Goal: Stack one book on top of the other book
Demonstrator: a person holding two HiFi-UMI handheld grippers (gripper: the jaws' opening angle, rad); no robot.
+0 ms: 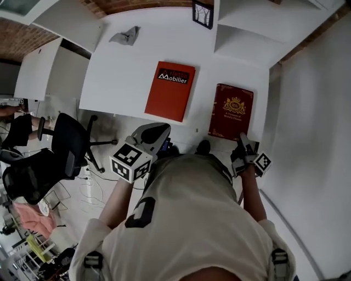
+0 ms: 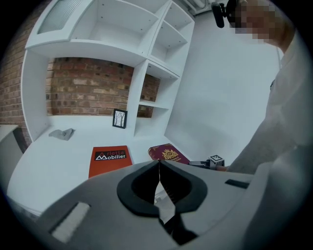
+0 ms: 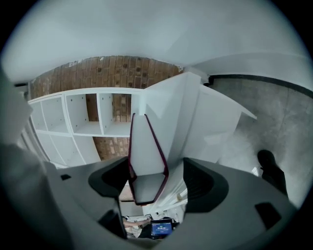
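The right gripper (image 3: pixel 156 179) has its jaws spread wide around the near edge of the dark red hardcover book with a gold crest (image 3: pixel 145 151), whose pale page block stands between the pads, one pad clear of the cover and the other just beside it. The left gripper (image 2: pixel 158 167) has its jaws pressed together on nothing and hangs short of the near edge of the white desk (image 1: pixel 131 66). In the head view the dark red book lies flat at the desk's right near corner, and the orange-red book titled "Mobilier" (image 1: pixel 171 90) lies flat beside it, the two apart. Farther back are a crumpled grey cloth (image 1: pixel 125 37) and a small black picture frame (image 1: pixel 203 13)
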